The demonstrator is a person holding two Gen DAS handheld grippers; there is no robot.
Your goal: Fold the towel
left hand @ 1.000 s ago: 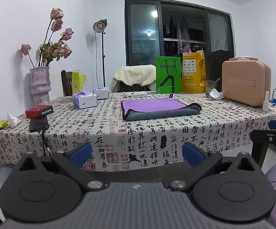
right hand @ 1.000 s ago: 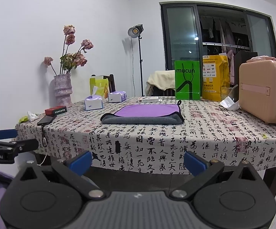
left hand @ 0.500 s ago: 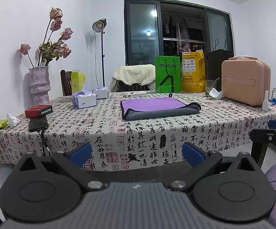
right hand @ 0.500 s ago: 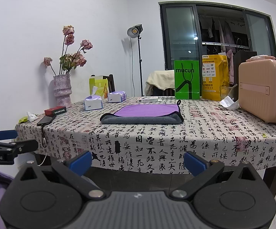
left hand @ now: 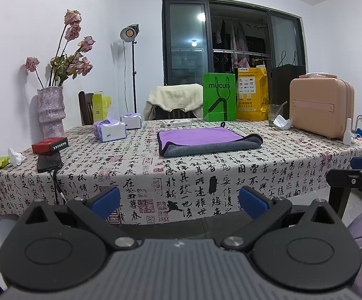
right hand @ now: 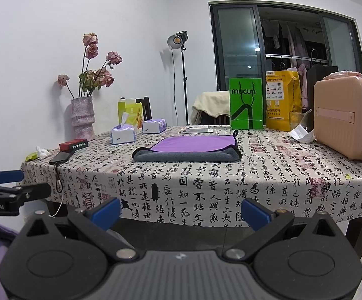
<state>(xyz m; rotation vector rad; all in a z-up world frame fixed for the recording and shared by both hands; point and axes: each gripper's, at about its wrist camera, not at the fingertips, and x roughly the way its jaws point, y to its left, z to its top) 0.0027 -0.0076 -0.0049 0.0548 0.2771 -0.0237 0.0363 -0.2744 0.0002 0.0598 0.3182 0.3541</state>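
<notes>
A purple towel with a grey underside point(left hand: 203, 141) lies folded flat in the middle of the table point(left hand: 181, 175); it also shows in the right wrist view point(right hand: 188, 148). My left gripper point(left hand: 179, 201) is open and empty, held in front of and below the table's near edge, well short of the towel. My right gripper point(right hand: 181, 211) is open and empty, also in front of the table edge. The right gripper's tip shows at the right edge of the left wrist view point(left hand: 356, 175); the left gripper shows at the left edge of the right wrist view point(right hand: 8, 190).
On the table stand a vase of dried roses point(left hand: 50, 115), tissue boxes point(left hand: 109, 131), a red box point(left hand: 50, 145), a phone with cable point(left hand: 48, 162), a green bag point(left hand: 219, 97), a yellow bag point(left hand: 251, 97), a pink suitcase point(left hand: 322, 107) and a white bottle point(left hand: 348, 135).
</notes>
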